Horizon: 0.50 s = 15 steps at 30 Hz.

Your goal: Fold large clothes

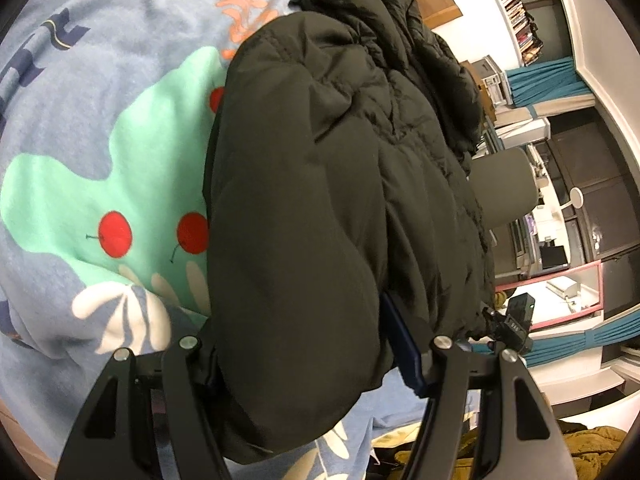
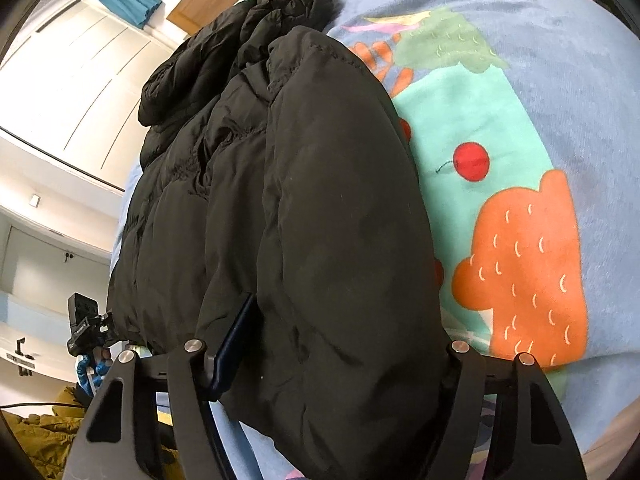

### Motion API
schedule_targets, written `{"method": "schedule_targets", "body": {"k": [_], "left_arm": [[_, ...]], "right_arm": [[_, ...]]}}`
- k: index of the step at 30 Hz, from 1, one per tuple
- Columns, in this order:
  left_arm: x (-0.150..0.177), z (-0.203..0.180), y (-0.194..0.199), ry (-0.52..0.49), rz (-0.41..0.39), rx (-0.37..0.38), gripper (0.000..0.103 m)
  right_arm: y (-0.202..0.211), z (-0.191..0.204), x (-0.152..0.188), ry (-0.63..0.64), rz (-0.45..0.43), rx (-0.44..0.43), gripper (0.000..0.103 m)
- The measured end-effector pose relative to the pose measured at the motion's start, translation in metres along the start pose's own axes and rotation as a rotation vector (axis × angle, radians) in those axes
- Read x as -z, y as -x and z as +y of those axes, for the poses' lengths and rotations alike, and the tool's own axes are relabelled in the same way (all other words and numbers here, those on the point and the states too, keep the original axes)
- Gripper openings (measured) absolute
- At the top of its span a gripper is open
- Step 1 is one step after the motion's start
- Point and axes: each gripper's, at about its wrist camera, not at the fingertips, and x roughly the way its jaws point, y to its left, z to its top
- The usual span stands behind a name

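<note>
A black puffer jacket (image 1: 320, 168) lies on a light blue patterned blanket (image 1: 120, 80). It also fills the right wrist view (image 2: 312, 200), with its hood at the far end. My left gripper (image 1: 308, 344) has its fingers wide apart around the jacket's bulky near hem; a blue pad (image 1: 404, 348) shows on the right finger. My right gripper (image 2: 332, 344) likewise straddles a thick fold of the hem, with a blue pad (image 2: 234, 340) on the left finger. The fingertips are buried in fabric in both views. Each gripper appears at the edge of the other's view.
The blanket (image 2: 520, 140) has green, orange and red prints. An olive garment (image 2: 40, 432) lies below the bed edge. A grey chair back (image 1: 504, 188), desks and bookshelves stand beyond the bed. White wardrobe doors (image 2: 80, 72) are on the far side.
</note>
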Motion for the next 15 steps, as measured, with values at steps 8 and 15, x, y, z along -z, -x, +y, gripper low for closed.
{"method": "schedule_targets", "body": {"k": [8, 15], "left_arm": [[0.004, -0.013, 0.002, -0.046, -0.015, -0.018, 0.024], [-0.003, -0.041, 0.01, -0.099, -0.041, 0.017, 0.014]], "right_arm": [[-0.004, 0.0, 0.006, 0.008, 0.015, -0.029, 0.048], [0.002, 0.021, 0.007, 0.088, 0.009, -0.069, 0.016]]}}
